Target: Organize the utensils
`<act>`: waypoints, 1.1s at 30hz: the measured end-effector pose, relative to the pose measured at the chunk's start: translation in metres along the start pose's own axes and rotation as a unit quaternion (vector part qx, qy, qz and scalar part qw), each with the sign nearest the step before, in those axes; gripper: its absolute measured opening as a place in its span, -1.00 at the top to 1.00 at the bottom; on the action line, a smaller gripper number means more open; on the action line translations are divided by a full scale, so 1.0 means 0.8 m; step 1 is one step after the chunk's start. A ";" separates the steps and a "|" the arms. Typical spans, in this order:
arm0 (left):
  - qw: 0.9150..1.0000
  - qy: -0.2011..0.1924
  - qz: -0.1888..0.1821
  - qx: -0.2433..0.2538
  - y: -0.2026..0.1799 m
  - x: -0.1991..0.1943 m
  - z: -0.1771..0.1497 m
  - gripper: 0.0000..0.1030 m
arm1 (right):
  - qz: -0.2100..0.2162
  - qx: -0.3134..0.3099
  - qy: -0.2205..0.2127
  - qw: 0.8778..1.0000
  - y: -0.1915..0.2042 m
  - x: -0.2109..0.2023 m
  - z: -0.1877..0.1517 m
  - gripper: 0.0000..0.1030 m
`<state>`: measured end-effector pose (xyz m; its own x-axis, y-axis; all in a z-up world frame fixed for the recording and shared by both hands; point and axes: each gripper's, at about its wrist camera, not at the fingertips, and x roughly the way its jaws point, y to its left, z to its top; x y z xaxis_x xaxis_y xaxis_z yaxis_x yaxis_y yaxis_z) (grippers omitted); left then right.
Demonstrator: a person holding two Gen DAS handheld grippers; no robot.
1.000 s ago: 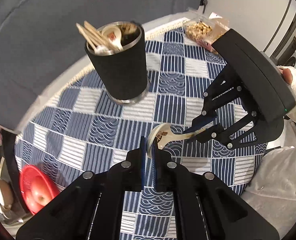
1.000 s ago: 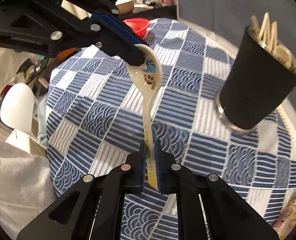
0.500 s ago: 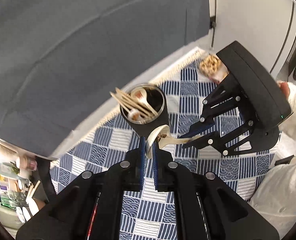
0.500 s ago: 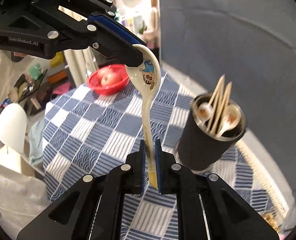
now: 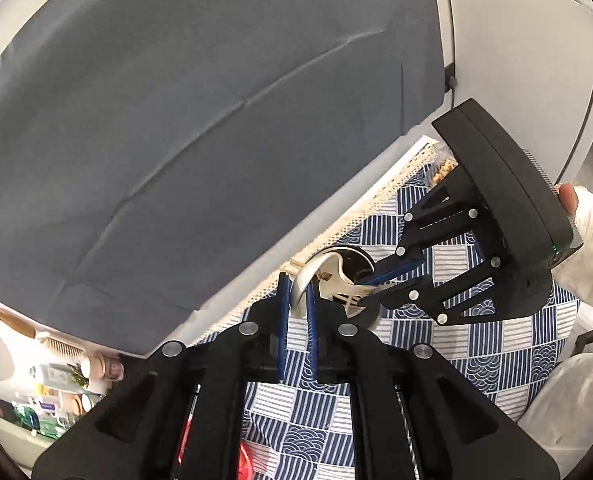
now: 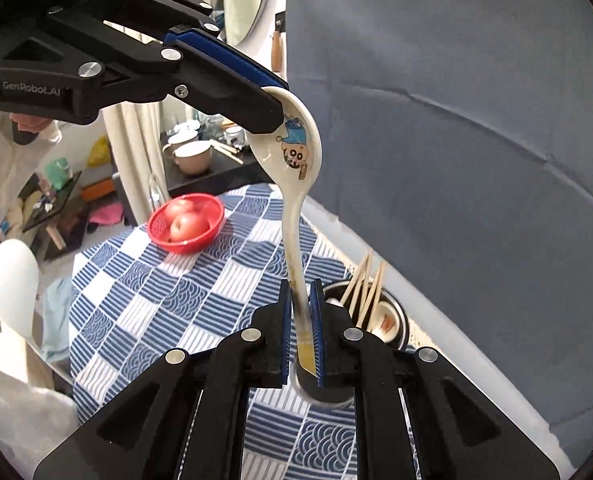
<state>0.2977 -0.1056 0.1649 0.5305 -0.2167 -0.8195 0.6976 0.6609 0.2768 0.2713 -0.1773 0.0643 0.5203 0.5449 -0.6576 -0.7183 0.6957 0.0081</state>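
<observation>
We see a white cartoon spoon (image 6: 299, 184) lifted above the checkered tabletop (image 6: 164, 288), our left gripper (image 5: 296, 300) jaws clamped on its bowl, our right gripper (image 6: 301, 320) jaws clamped on its handle, dark cup (image 6: 380, 320) of chopsticks (image 6: 366, 284) just below, red apple bowl (image 6: 184, 224) well apart.

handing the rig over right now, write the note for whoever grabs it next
Left gripper: shut on the spoon bowel end, at the bowl's edge.
Right gripper: shut on the spoon handle.
Both hold the one spoon in the air above the table.
Cup: just below and behind the right fingers, already holding chopsticks and other spoons.
Done: spoon lifted and brought over near the cup.
Left: probably release one gripper, drop the spoon into the cup. No other loose utensils in view.
</observation>
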 end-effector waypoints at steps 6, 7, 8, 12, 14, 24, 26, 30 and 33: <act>0.998 -0.022 -0.013 -0.050 0.024 0.021 -0.001 -0.14 | -0.011 0.035 0.017 0.999 -0.029 0.036 -0.010 0.64; 0.998 -0.030 -0.007 -0.061 0.026 0.024 -0.003 -0.45 | -0.016 0.043 0.021 0.999 -0.034 0.041 -0.017 0.32; 0.996 -0.037 -0.001 -0.075 0.030 0.026 -0.009 -0.73 | -0.024 0.048 0.024 0.998 -0.037 0.042 -0.023 0.04; 0.991 -0.057 0.001 -0.125 0.036 0.035 -0.045 -0.88 | -0.056 0.063 0.035 0.996 -0.039 0.030 -0.053 -0.45; 0.988 -0.061 0.013 -0.138 0.034 0.039 -0.060 -0.88 | -0.077 0.061 0.033 0.995 -0.034 0.019 -0.065 -0.62; 0.980 -0.063 0.000 -0.191 -0.024 0.062 -0.123 -0.88 | -0.159 0.117 0.033 0.980 0.011 -0.042 -0.118 -0.70; 0.981 -0.056 -0.001 -0.187 -0.041 0.067 -0.130 -0.88 | -0.176 0.127 0.034 0.976 0.020 -0.049 -0.130 -0.73; 0.979 -0.058 -0.008 -0.193 -0.069 0.066 -0.153 -0.88 | -0.201 0.151 0.049 0.967 0.041 -0.056 -0.160 -0.77; 0.977 -0.059 -0.015 -0.205 -0.079 0.061 -0.168 -0.88 | -0.202 0.167 0.061 0.963 0.053 -0.057 -0.175 -0.78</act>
<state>0.2149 -0.0618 0.0398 0.5808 -0.3059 -0.7544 0.4751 0.8799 0.0090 0.1525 -0.2383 -0.0111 0.6538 0.1539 -0.7409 -0.2693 0.9623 -0.0378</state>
